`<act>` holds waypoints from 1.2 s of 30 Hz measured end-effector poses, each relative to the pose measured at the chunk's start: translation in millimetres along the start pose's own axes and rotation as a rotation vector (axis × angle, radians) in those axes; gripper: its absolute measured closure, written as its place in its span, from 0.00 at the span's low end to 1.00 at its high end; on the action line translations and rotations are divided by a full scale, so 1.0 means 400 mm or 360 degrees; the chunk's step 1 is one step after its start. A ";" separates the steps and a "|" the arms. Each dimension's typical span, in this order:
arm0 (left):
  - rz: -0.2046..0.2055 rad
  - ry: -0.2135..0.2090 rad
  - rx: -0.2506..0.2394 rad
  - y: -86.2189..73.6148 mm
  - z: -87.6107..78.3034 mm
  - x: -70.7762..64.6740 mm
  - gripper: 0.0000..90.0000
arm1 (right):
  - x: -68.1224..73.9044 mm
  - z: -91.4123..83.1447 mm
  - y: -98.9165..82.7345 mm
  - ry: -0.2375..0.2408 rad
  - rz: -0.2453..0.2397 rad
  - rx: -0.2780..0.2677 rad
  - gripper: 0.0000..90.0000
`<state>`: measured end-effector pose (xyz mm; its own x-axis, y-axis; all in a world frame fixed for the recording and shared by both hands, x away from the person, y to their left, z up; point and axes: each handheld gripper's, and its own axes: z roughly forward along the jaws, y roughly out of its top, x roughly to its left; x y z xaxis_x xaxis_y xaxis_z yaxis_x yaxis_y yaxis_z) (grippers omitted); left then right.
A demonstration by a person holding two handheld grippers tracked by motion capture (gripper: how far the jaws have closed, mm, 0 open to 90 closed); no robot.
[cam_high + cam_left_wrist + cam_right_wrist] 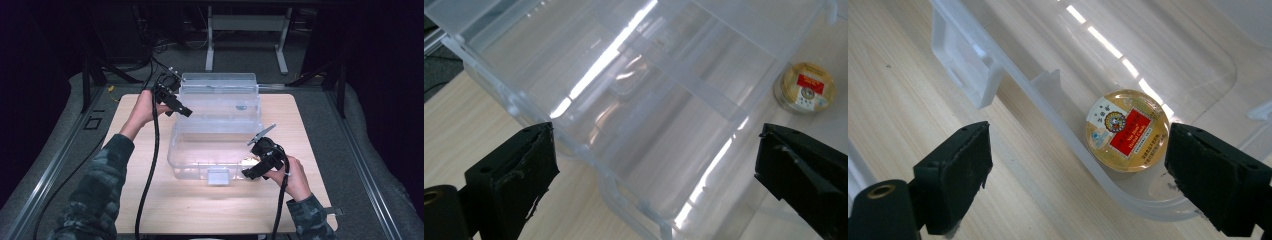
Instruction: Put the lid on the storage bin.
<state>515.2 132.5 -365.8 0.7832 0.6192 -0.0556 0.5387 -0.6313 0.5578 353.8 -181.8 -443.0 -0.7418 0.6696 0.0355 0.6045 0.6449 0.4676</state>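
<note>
Clear plastic box [215,145] is sitting open at the middle of the wooden table [310,130], lid raised behind. Round tin [1127,130] with red label is lying inside, against the near right corner wall. Left gripper [172,97] is hovering beside the lid, jaws spread, grasping nothing. Right gripper [257,165] is hovering at that corner, jaws spread wide, tin unclamped.

The box [210,150] sits mid-counter [140,200], its raised lid [220,97] behind it; the tin [1127,130] lies inside the box, at its front right corner (against the wall).
</note>
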 end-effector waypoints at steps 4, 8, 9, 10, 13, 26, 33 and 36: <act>-0.0002 0.0004 -0.0026 0.026 0.014 0.005 0.07 | 0.002 0.003 -0.002 -0.0007 -0.0005 -0.0007 0.12; 0.0016 0.0043 -0.0007 0.046 0.034 0.010 0.11 | 0.002 0.007 -0.003 0.0006 -0.0004 -0.0003 0.13; 0.0006 0.0067 -0.0016 0.051 0.037 0.013 0.13 | 0.002 0.009 -0.004 0.0008 0.0003 -0.0008 0.13; -0.0001 0.0082 -0.0032 0.054 0.039 0.017 0.16 | 0.002 0.010 -0.003 0.0001 -0.0001 -0.0003 0.13; -0.0022 0.0139 -0.0063 0.063 0.046 0.024 0.34 | 0.005 0.017 -0.002 -0.0007 -0.0007 0.0002 0.14; -0.0076 0.0027 -0.0063 0.061 0.112 0.035 0.56 | 0.030 0.048 -0.003 -0.0044 -0.0032 -0.0071 0.34; -0.0049 0.0064 -0.0129 0.042 0.125 0.034 0.66 | 0.039 0.073 -0.012 -0.0073 -0.0026 -0.0123 0.60; -0.0035 0.0077 -0.0152 0.037 0.128 0.032 0.67 | 0.041 0.078 -0.016 -0.0065 -0.0020 -0.0163 0.64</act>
<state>549.3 107.1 -400.7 0.7543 0.6559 -0.0298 0.5219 -0.5715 0.6332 346.7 -163.4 -473.0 -0.7357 0.6773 -0.0060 0.5606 0.6138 0.5558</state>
